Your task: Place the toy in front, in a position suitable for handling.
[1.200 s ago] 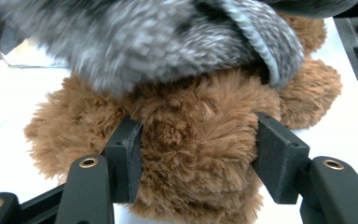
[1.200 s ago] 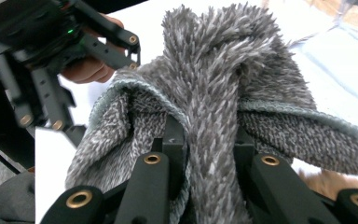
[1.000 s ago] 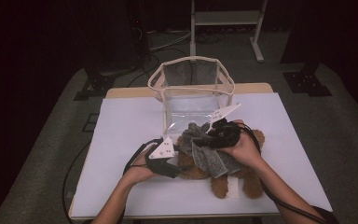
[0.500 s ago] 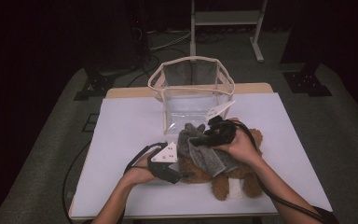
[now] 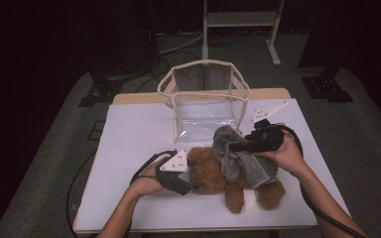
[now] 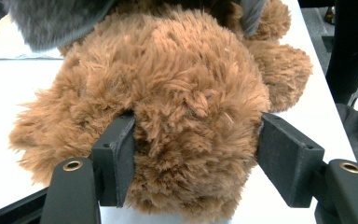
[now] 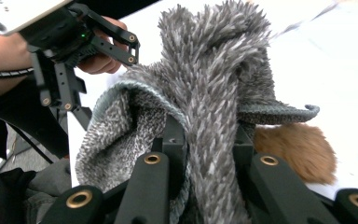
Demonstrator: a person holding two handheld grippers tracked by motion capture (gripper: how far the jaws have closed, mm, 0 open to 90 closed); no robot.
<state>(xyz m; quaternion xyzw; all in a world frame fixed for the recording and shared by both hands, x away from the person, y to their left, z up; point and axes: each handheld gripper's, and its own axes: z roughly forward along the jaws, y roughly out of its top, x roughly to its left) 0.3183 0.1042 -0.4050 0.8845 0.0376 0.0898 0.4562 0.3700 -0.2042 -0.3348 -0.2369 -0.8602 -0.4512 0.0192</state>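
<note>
Dark room with grey floor; a white-topped bench [image 5: 129, 134] stands at centre, its left half bare from the left edge to the toy, and a strip of bare top runs along the near edge. Left gripper [image 5: 191, 184], held in the left hand [image 5: 146, 182], lies low on the bench with its jaws on either side of the brown teddy bear's [image 5: 208, 171] head; in the left gripper view both pads press into the fur, and the jaws have just been widening slightly while staying on the toy. The bear lies on its back across the middle of the bench, feet toward the near edge. A grey knitted cloth [image 5: 238, 158] drapes over its body; one fold is lifted and pinched between the closed jaws of the right gripper [image 5: 233, 147], held in the right hand [image 5: 283, 153]. Behind, a clear bag [image 5: 203, 99] with cream trim stands open near the far edge, just beyond the cloth
</note>
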